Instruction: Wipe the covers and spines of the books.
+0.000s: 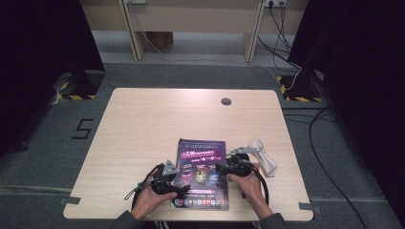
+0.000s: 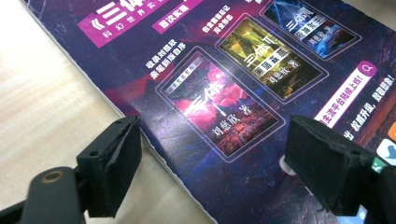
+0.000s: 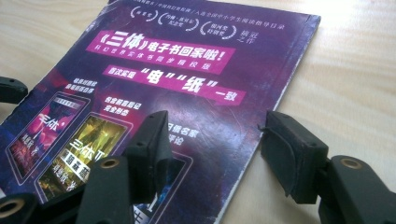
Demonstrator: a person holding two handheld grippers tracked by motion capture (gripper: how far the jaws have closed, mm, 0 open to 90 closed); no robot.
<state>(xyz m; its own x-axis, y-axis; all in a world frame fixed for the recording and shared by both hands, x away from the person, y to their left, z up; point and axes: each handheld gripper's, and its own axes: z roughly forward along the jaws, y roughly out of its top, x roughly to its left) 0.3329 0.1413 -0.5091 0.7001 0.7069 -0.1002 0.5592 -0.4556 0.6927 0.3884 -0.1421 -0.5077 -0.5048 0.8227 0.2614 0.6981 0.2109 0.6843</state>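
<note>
Your table (image 1: 143,124) is light wood with rounded corners and a small round grey cap (image 1: 226,101) near its far edge. It stands on grey carpet, and a number five (image 1: 82,129) is taped on the floor at its left. Dark curtains (image 1: 43,57) close both sides of the room, cables (image 1: 329,143) run over the floor at the right, and pale furniture legs (image 1: 133,33) stand behind.

The purple magazine (image 1: 200,174) lies flat on the near part of the table, between your two hands. A white cloth (image 1: 262,156) lies just beside it at the right.

Your left gripper (image 2: 212,154) is released: one jaw stands over the bare wood, the other over the cover, and the magazine's edge passes between them. Your right gripper (image 3: 215,140) is also released, with the magazine's other edge between its jaws; the pads do not press on it.

In the high view the grippers are small and dark, so their jaws are hard to make out there. Your forearms are cut off at the bottom edge. In the left gripper view the magazine (image 2: 243,84) runs out of the picture on three sides. In the right gripper view its near corner (image 3: 177,84) is hidden behind the jaw.
</note>
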